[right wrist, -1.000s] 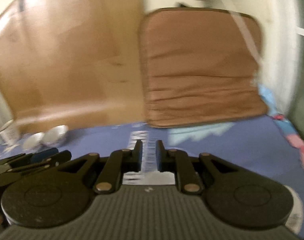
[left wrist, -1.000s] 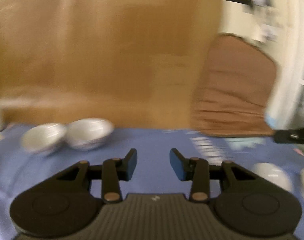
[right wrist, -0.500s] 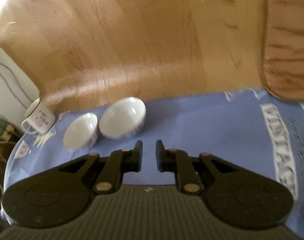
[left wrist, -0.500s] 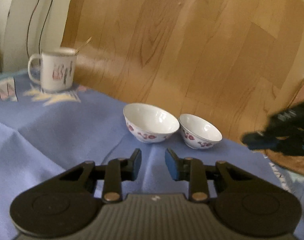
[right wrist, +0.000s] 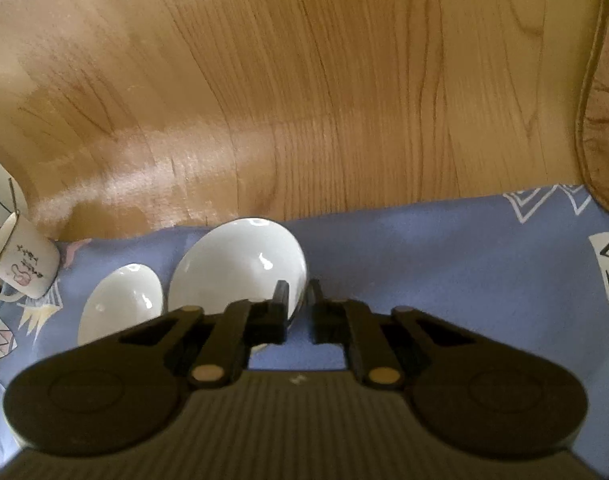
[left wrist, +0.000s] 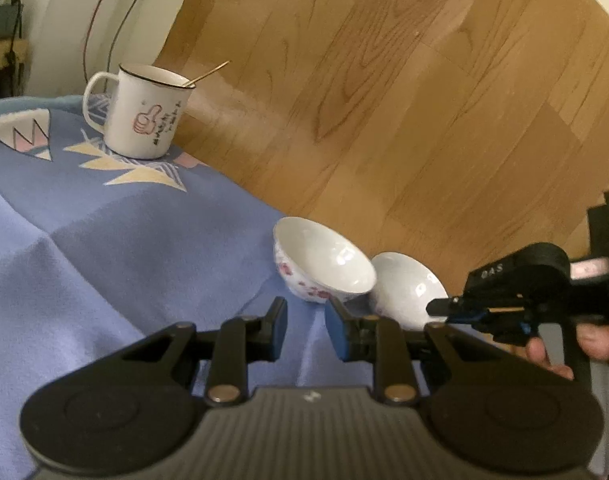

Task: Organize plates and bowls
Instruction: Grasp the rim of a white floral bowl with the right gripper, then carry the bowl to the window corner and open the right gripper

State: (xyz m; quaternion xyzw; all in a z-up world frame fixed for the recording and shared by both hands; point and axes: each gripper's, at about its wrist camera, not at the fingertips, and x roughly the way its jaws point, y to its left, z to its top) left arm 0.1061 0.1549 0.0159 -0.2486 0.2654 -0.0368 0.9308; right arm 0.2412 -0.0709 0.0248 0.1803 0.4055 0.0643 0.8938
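Note:
Two white bowls with red flower marks sit side by side on the blue cloth near the table's far edge. In the left wrist view they are one bowl [left wrist: 324, 260] and another [left wrist: 408, 286] to its right. My left gripper [left wrist: 304, 328] is open and empty, just short of them. In the right wrist view the nearer bowl [right wrist: 240, 264] looks larger and the other bowl [right wrist: 120, 304] lies to its left. My right gripper [right wrist: 297, 312] is open, its jaws straddling the rim of the nearer bowl. It also shows in the left wrist view [left wrist: 456, 312].
A white mug [left wrist: 144, 112] with a thumbs-up print and a stick in it stands at the far left; it also shows in the right wrist view [right wrist: 22, 266]. Wooden floor [right wrist: 304, 100] lies beyond the table edge. A brown cushion [right wrist: 604, 120] is at the right.
Both grippers swung left and came closer to the two bowls. The right gripper has reached the nearer bowl's rim. The left gripper's jaws narrowed a little.

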